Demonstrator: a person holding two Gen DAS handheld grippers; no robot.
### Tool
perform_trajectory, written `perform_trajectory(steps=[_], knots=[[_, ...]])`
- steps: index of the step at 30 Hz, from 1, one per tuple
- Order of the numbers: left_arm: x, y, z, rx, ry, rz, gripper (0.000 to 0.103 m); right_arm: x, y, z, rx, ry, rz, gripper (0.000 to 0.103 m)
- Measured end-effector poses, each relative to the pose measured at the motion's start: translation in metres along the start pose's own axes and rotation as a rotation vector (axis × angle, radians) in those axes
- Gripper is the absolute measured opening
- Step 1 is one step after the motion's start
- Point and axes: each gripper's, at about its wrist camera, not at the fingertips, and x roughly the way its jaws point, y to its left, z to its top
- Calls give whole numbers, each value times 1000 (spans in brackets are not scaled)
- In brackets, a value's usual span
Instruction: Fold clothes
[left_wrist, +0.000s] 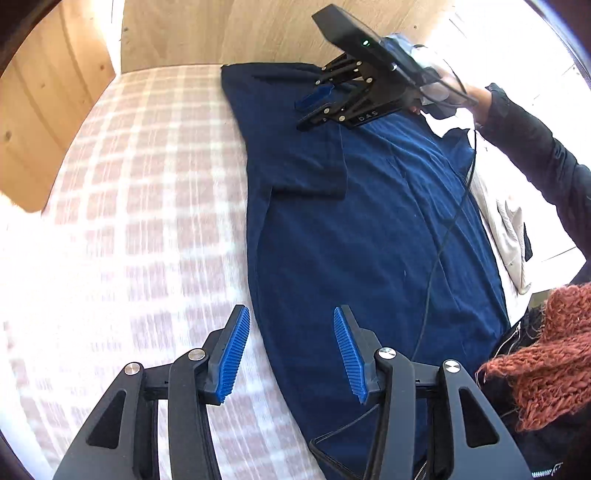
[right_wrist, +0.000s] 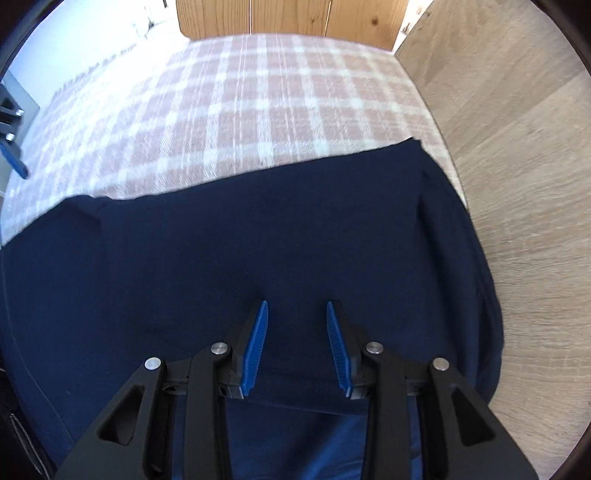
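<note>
Already the navy garment (left_wrist: 369, 221) is laid folded lengthwise on the checked bed (left_wrist: 147, 184); a crosswise fold seems left; the left tool (left_wrist: 291, 347) and right tool (right_wrist: 297, 343) are seen spread, nothing pinched.

matt navy cloth shirt (left_wrist: 369, 229), woven checked blanket (left_wrist: 147, 177)

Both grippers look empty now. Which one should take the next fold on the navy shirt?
Probably the right gripper: it hangs open directly over the navy shirt, by its end near the wooden panel. The left gripper, also open, straddles the shirt's long edge, half over the checked blanket.
</note>
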Motion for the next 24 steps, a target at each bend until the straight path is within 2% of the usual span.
perform_trajectory(steps=[3, 5, 7, 10, 12, 13, 15, 18, 20, 22, 24], knots=[[-14, -5, -45, -96, -31, 7, 46, -11, 0, 6, 56, -28, -38, 36], [-23, -10, -78, -170, -73, 4, 47, -29, 18, 5, 43, -88, 2, 36], [-30, -13, -112, -244, -99, 10, 49, -37, 47, 4, -16, -109, 34, 36], [-39, -27, -160, -333, -136, 34, 49, -13, 84, 9, -89, -41, -3, 36], [-41, -40, -189, -366, -149, 37, 50, 2, 96, 12, -105, 4, -28, 36], [-40, -46, -201, -374, -144, 51, 50, 0, 97, 14, -106, -13, -43, 38], [-35, -55, -225, -392, -124, 89, 50, 1, 94, 15, -87, 7, -73, 38], [-24, -59, -261, -431, -122, 101, 50, -14, 89, 14, -42, -15, -50, 38], [-17, -58, -281, -458, -133, 104, 50, -24, 90, 16, -43, -32, -66, 38], [-8, -59, -296, -472, -157, 91, 50, -34, 98, 14, -66, -37, -77, 38], [2, -56, -304, -462, -177, 38, 50, -44, 107, 9, -90, -33, -88, 38]])
